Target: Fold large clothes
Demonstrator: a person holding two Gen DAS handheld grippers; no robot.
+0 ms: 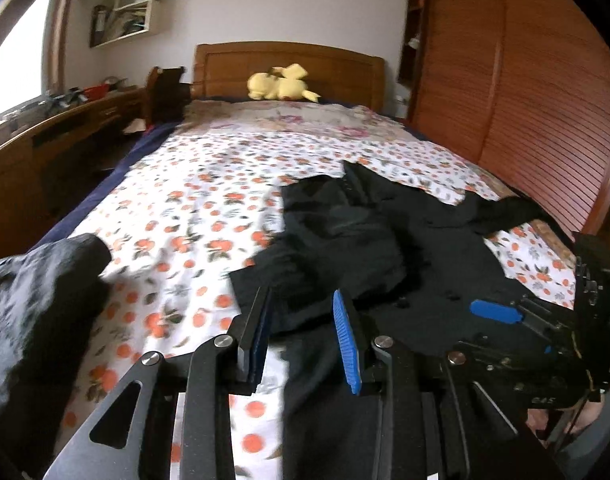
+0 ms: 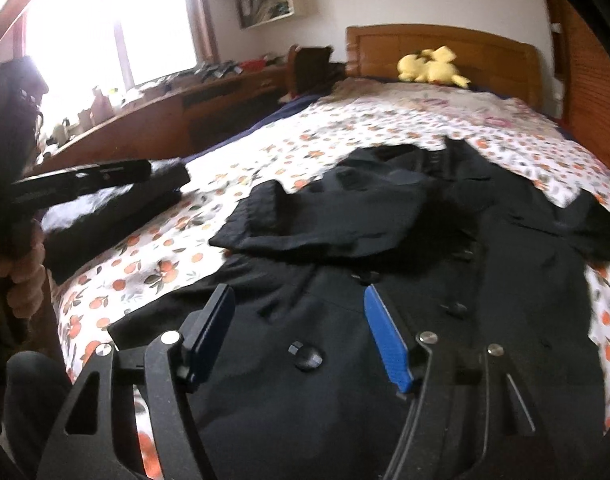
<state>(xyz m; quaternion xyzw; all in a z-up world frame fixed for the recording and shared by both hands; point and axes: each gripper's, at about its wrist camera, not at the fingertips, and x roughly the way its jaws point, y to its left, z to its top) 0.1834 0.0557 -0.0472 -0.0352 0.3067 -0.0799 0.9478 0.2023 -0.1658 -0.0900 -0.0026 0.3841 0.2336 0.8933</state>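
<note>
Black coat [image 2: 385, 280] spread front-up on the floral bedspread [image 1: 193, 208] of the bed, buttons [image 2: 305, 356] exposed down the front panel, one sleeve [image 2: 305, 220] laid across the chest toward the window side, the other sleeve trailing off toward the wardrobe [image 1: 525, 100] side. Left tongs [image 1: 305, 336] released, pads apart with nothing between them, poised above the coat's window-side edge where cloth meets bedspread. Right tongs [image 2: 305, 332] released as well, pads well apart over the buttoned front, no cloth pinched. Second dark folded garment [image 2: 113, 216] lying on the bedspread beyond the coat's window-side edge, apart from it. Yellow plush toy [image 1: 281, 86] at the headboard, well clear of the coat. Probable risks from this state: closing the left tongs at the edge likely to catch bedspread together with coat, dragging the sheet and spoiling the fold; closing the right tongs over a button likely to give a poor, slipping hold on thick cloth. Lifting one side ahead of the other likely to tip the crossed sleeve off the chest and undo it. Trailing sleeve near the wardrobe-side edge of the bed liable to slide off if the coat body is pulled. Motion blur in both views; exact contact with cloth not determinable.
</note>
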